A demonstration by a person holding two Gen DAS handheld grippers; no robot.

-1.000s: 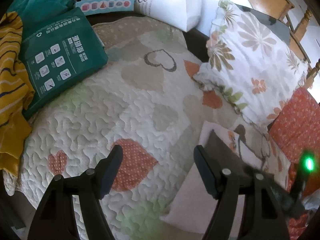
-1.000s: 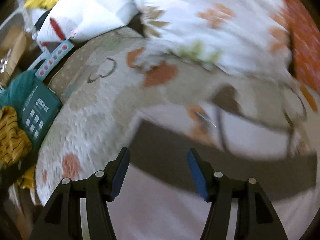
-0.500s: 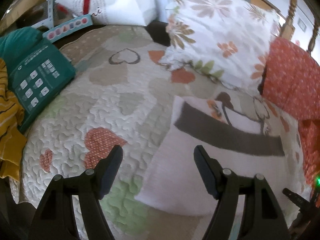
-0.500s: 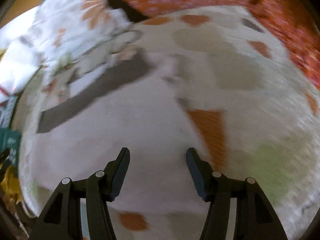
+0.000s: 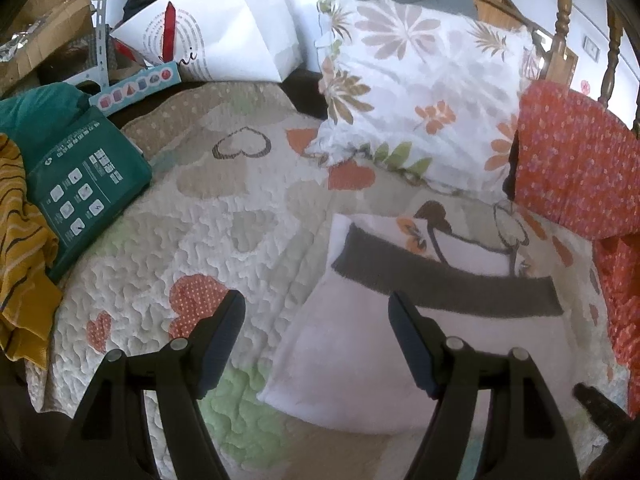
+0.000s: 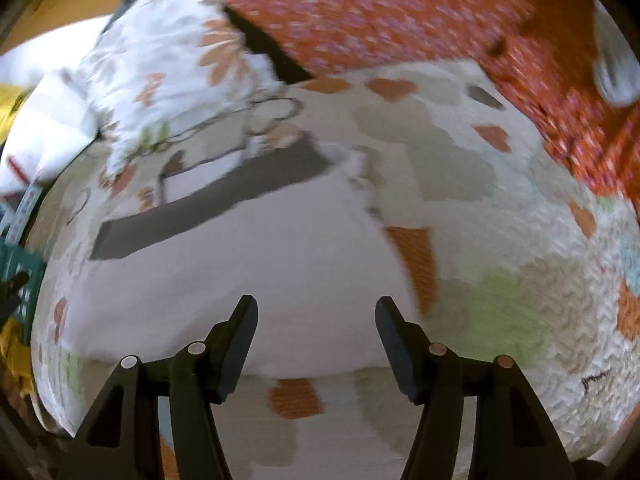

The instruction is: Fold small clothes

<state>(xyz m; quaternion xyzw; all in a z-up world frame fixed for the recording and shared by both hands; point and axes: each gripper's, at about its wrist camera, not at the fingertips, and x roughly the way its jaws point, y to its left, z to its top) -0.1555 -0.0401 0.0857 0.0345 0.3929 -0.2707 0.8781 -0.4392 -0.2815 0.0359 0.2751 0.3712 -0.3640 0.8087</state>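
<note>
One garment in play: a small pale pink piece [image 5: 360, 344] with a dark grey band [image 5: 440, 280] across its far end, lying flat on the quilted bed cover [image 5: 200, 208].
Where it sits: on the right half of the bed as my left camera shows it, just below the floral pillow [image 5: 420, 96] and beside the orange dotted fabric [image 5: 576, 160].
Left tongs [image 5: 316, 340]: jaws standing wide apart, nothing between them; they hang above the garment's near left edge, and I see no pad touching cloth.
Right tongs [image 6: 314, 344]: also spread wide and empty; the jaws have just been opening a little, with nothing between them. They hover over the pink cloth's near edge [image 6: 320, 372]. This view is smeared by motion, so fine detail is lost.
Done so far, as I judge it: the garment looks spread out and smooth, its outline tidy. Whether it already carries one fold I cannot tell from here.
Left to do, as I judge it: take hold of the near corners, carry them over toward the grey band, press the crease, then set the piece aside.
Other clothing: a mustard striped piece [image 5: 20, 240] bunched at the left bed edge next to a green package [image 5: 84, 192]; it looks unfolded to me.
</note>
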